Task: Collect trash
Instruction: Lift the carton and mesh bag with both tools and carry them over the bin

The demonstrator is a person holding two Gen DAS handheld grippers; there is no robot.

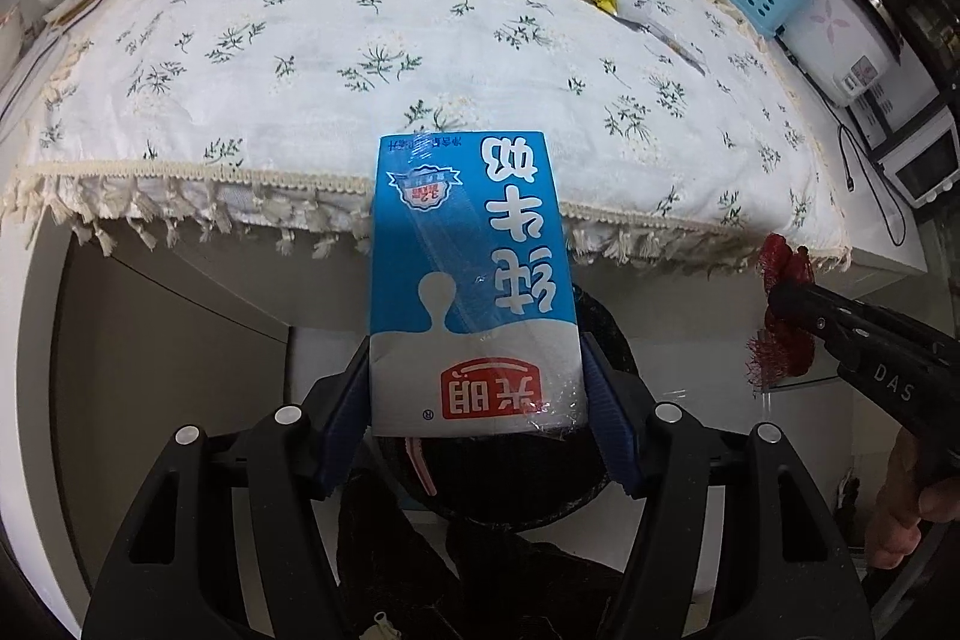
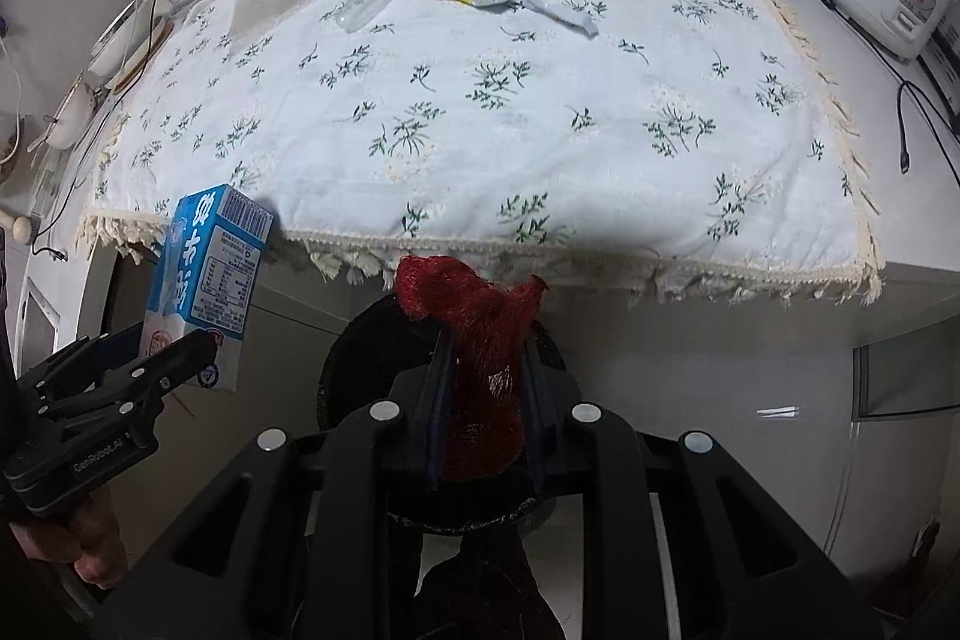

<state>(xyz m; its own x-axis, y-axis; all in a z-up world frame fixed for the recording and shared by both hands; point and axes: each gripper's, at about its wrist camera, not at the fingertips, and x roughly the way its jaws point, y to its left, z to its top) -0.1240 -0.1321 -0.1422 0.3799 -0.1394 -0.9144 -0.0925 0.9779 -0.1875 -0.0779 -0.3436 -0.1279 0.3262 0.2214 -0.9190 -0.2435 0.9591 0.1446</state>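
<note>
Both claws loaded over the bin.
Left claw (image 1: 477,400) clamps the carton (image 1: 471,280); right claw (image 2: 486,400) clamps the red net (image 2: 480,322), at the carton's 3 o'clock; bin (image 2: 354,358) below.

Our left gripper (image 1: 477,400) has its blue-padded jaws clamped at about ten and two o'clock of its wrist view. Our right gripper (image 2: 486,394) is pinched narrow at twelve o'clock; its hand (image 1: 906,514) shows at four.
</note>
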